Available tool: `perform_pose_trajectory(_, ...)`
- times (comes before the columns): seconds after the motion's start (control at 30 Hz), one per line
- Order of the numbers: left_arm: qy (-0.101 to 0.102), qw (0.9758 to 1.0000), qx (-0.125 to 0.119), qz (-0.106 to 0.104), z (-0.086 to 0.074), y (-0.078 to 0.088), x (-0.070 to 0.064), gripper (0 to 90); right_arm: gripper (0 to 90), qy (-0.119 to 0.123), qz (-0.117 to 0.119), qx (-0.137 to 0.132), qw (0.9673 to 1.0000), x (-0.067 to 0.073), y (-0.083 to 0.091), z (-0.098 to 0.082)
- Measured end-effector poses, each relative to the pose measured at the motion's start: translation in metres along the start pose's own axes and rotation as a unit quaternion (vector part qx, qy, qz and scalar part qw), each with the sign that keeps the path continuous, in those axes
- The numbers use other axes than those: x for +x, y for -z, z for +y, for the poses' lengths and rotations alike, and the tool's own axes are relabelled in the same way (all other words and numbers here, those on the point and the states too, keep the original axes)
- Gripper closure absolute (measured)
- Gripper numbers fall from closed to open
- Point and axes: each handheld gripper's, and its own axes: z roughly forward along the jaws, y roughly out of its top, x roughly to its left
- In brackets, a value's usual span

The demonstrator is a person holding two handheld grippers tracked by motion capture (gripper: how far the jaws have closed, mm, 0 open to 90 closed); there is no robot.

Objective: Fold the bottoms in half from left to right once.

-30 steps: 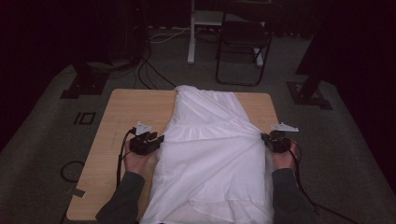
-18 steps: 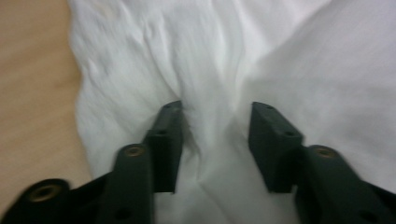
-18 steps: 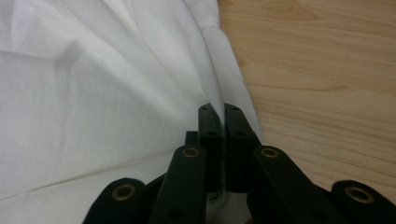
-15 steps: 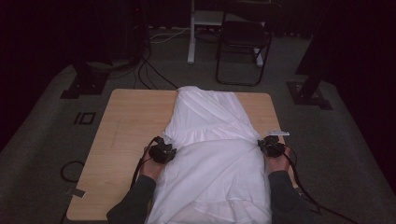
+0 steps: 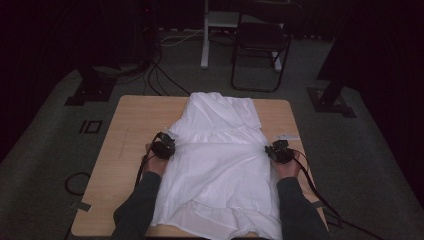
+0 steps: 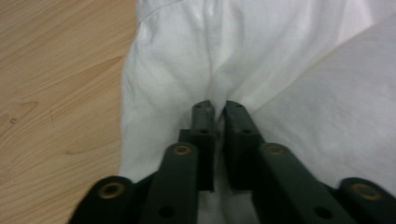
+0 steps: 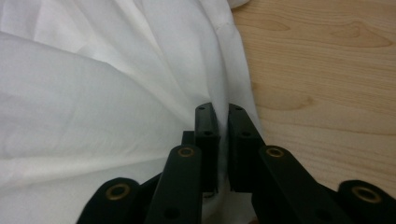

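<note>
A white garment (image 5: 220, 160) lies lengthwise on the wooden table (image 5: 130, 130), its near end hanging over the front edge. My left gripper (image 5: 166, 145) sits at the garment's left edge. In the left gripper view its jaws (image 6: 218, 106) have been closing and now pinch a fold of the white cloth (image 6: 187, 60). My right gripper (image 5: 276, 150) sits at the garment's right edge. In the right gripper view its jaws (image 7: 222, 109) have just been opening slightly, but stay close together with the cloth's edge (image 7: 140, 70) still caught between them.
A small white tag (image 5: 289, 136) lies on the table beside the right gripper. Bare wood shows on both sides of the garment. Behind the table stand a black chair (image 5: 260, 45), a white post (image 5: 205, 35), floor cables and two black stand bases (image 5: 95, 85).
Both hands have come down and inward onto the garment's sides. The cloth, held up and spread wider a second ago, now lies flatter and narrower on the table.
</note>
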Motion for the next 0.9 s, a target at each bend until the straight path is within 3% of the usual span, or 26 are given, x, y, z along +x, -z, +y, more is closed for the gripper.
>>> perform_pose_trajectory(0.07, 0.006, 0.9999, -0.007, -0.014, -0.005, 0.005, 0.001, 69.8, 65.4, 0.005, -0.004, 0.005, 1.0, 0.001, 0.005, 0.001)
perform_pose_trajectory(0.17, 0.012, 0.9994, -0.026, -0.02, -0.016, 0.022, 0.001, 64.0, 55.3, 0.013, 0.009, -0.019, 0.9997, 0.007, 0.029, -0.005)
perform_pose_trajectory(0.3, 0.015, 0.9975, -0.06, -0.033, -0.034, 0.054, -0.001, 59.9, 50.5, 0.045, 0.032, -0.035, 0.9979, 0.025, 0.068, -0.026)
perform_pose_trajectory(0.4, 0.016, 0.9961, -0.077, -0.039, -0.051, 0.079, -0.004, 57.8, 48.7, 0.058, 0.054, -0.028, 0.9965, 0.04, 0.09, -0.054)
perform_pose_trajectory(0.5, 0.006, 0.9953, -0.087, -0.043, -0.067, 0.096, -0.011, 56.1, 48.4, 0.07, 0.064, -0.013, 0.9954, 0.053, 0.104, -0.083)
perform_pose_trajectory(0.6, 0.014, 0.9941, -0.088, -0.061, -0.079, 0.103, -0.015, 54.8, 48.0, 0.093, 0.063, 0.009, 0.9936, 0.065, 0.107, -0.101)
perform_pose_trajectory(0.63, 0.014, 0.9941, -0.088, -0.063, -0.082, 0.103, -0.017, 54.4, 51.5, 0.103, 0.062, 0.012, 0.9927, 0.067, 0.107, -0.103)
perform_pose_trajectory(0.7, 0.012, 0.9937, -0.084, -0.072, -0.085, 0.102, -0.021, 53.8, 69.0, 0.119, 0.065, 0.022, 0.9905, 0.07, 0.104, -0.103)
perform_pose_trajectory(0.77, 0.009, 0.9937, -0.082, -0.076, -0.086, 0.1, -0.025, 53.5, 83.9, 0.12, 0.07, 0.023, 0.9901, 0.071, 0.102, -0.102)
perform_pose_trajectory(0.8, 0.006, 0.9937, -0.079, -0.078, -0.086, 0.099, -0.026, 53.4, 87.9, 0.123, 0.065, 0.022, 0.99, 0.072, 0.103, -0.102)
perform_pose_trajectory(0.9, 0.002, 0.9933, -0.078, -0.085, -0.084, 0.098, -0.031, 52.2, 88.7, 0.123, 0.061, 0.005, 0.9904, 0.072, 0.109, -0.102)
